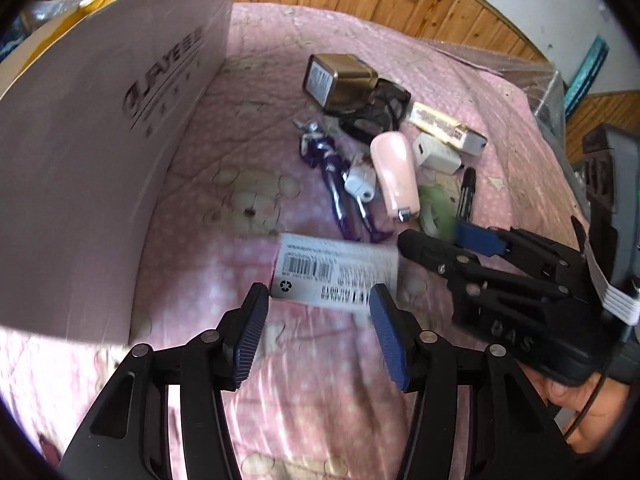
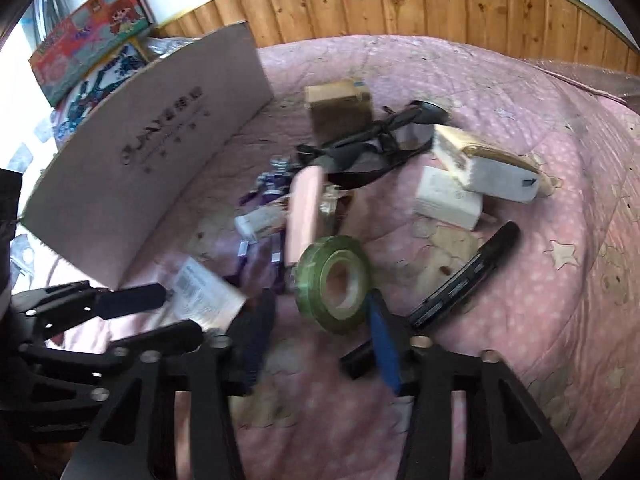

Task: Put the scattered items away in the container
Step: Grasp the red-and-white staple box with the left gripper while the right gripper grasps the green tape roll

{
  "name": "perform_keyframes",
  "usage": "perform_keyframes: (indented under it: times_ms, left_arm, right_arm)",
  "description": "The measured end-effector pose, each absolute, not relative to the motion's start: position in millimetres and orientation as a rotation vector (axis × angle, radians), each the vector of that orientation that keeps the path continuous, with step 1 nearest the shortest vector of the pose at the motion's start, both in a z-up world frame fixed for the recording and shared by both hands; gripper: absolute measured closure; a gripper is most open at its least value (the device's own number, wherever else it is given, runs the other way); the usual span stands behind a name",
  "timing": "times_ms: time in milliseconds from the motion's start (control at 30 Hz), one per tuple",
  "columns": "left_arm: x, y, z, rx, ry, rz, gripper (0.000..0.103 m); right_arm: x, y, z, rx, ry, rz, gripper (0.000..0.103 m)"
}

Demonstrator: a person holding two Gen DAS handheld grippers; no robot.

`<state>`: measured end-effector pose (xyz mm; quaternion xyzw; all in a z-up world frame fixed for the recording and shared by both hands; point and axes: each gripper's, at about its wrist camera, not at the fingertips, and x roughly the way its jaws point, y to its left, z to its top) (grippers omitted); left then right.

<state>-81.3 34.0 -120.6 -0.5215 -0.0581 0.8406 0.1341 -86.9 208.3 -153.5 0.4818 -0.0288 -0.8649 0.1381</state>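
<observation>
Careful: your left tool point(image 1: 319, 304) gapes open around the flat white barcode-labelled packet point(image 1: 336, 274) on the pink bed point(image 1: 260, 400), your right tool point(image 2: 320, 312) open at the green tape roll point(image 2: 334, 284), so both could collide beside the cardboard container point(image 1: 92, 168).

A bed fills the middle of both views, covered by a pink quilt point(image 1: 360, 40) with white dots and bear prints. Behind it, along the top of the frame, runs a wooden plank headboard point(image 2: 440, 0). White wall point(image 1: 580, 0) shows at upper right, brightly daylit.
</observation>
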Motion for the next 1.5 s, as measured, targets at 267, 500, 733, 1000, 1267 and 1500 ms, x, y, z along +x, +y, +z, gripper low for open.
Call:
perform_keyframes:
  times_ms: [267, 500, 733, 1000, 1267, 1500]
  left_arm:
    - [-113.0, 31.3, -128.3, -1.57, -0.267, 2.392, 0.047]
    - [-105.9, 31.9, -119.8, -1.726, -0.286, 2.392, 0.047]
    - [-99.4, 67.8, -128.4, -1.799, -0.183, 2.425, 0.039]
    - [-101.3, 68.5, -130.3, -1.786, -0.132, 2.53, 0.055]
    - [-98.8, 63.7, -130.2, -1.842, -0.204, 2.532, 0.053]
    - [-92.2, 66.3, -128.7, -1.797, -0.124, 2.603, 0.088]
  right_arm:
    - [-106.2, 235.8, -156.3, 1.436, -0.304, -2.456, 0.083]
    - [-107.7, 240.5, -160.0, 1.435, -0.369, -2.432, 0.083]
    - [-108.5, 242.6, -163.9, 1.396, -0.347, -2.43, 0.082]
    - [-107.0, 273.3, -169.8, 1.347, -0.705, -2.283, 0.057]
    - [-110.0, 294.3, -180.8, 1.32, -0.998, -2.144, 0.057]
    - [-100.7, 298.6, -183.4, 1.344, -0.975, -2.183, 0.092]
